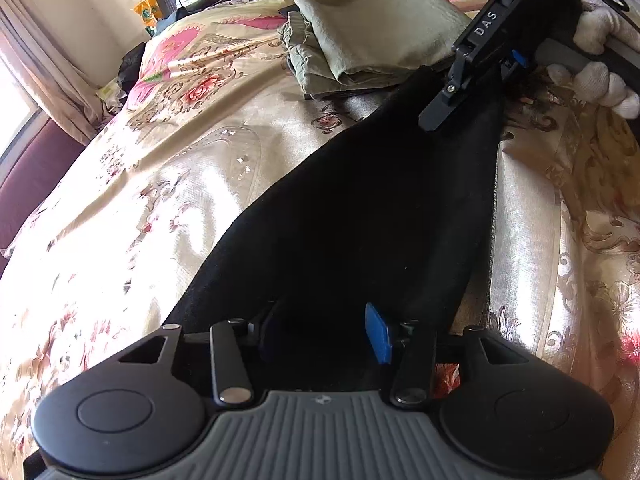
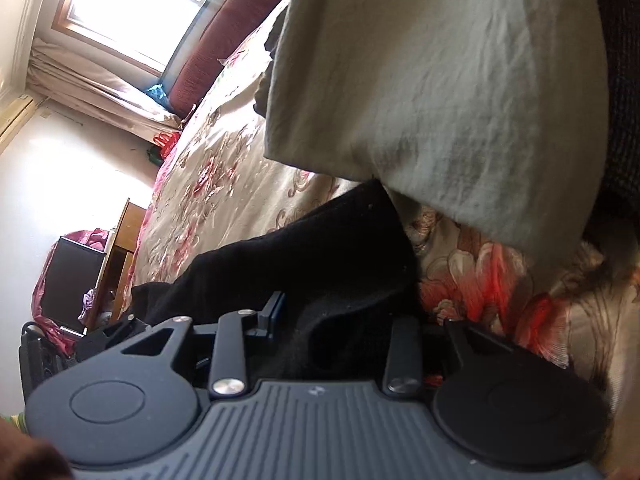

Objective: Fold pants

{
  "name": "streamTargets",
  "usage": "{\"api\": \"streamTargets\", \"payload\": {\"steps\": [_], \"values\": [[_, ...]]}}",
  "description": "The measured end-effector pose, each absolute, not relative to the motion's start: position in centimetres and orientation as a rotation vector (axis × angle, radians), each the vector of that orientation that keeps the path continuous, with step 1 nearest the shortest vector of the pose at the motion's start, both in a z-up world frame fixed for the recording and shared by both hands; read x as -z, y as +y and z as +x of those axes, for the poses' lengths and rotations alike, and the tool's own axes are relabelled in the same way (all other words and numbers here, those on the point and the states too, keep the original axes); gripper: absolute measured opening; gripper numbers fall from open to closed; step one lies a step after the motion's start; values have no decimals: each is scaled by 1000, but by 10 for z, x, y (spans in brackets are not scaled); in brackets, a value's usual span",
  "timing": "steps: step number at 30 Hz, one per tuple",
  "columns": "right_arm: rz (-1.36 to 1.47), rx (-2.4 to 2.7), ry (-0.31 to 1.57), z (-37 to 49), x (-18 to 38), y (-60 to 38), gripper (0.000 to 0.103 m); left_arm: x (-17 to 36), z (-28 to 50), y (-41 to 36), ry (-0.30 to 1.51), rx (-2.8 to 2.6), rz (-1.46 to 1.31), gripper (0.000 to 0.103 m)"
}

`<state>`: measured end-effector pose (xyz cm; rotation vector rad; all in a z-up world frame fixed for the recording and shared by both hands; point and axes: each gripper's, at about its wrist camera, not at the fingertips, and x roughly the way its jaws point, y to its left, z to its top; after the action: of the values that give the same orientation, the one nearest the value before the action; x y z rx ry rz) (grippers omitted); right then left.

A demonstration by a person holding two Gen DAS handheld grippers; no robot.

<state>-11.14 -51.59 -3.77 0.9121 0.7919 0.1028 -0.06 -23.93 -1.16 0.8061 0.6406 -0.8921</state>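
Black pants [image 1: 360, 208] lie stretched over the floral bedspread [image 1: 168, 184]. My left gripper [image 1: 324, 336] is shut on one end of the pants, with its blue pad [image 1: 378, 332] showing against the cloth. My right gripper [image 1: 472, 92] shows at the far end in the left wrist view, shut on the other end of the pants. In the right wrist view my right gripper [image 2: 340, 320] grips bunched black pants [image 2: 320, 264] between its fingers.
A folded olive-green garment [image 1: 372, 36] lies on the bed just beyond the pants; it fills the top of the right wrist view [image 2: 440, 80]. A gloved hand [image 1: 592, 76] holds the right gripper. A window [image 2: 140, 4] and a dark red headboard [image 2: 236, 40] lie beyond.
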Motion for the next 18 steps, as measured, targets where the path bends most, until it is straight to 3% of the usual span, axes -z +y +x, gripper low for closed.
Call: {"api": "streamTargets", "payload": {"steps": [3,5,7,13,18], "values": [[1027,-169,741,-96,51,-506,36,12,0,-241,640,889,793,61],[1098,-181,704,-89,59,-497,16,14,0,-240,642,886,782,61],[1159,-156,687,-89,58,-490,9,15,-1,-239,641,881,769,61],[1183,-41,473,-153,8,-498,4,5,-13,-253,613,971,694,60],[1160,37,481,-184,-14,-484,4,13,-17,-283,619,1042,632,60]]}}
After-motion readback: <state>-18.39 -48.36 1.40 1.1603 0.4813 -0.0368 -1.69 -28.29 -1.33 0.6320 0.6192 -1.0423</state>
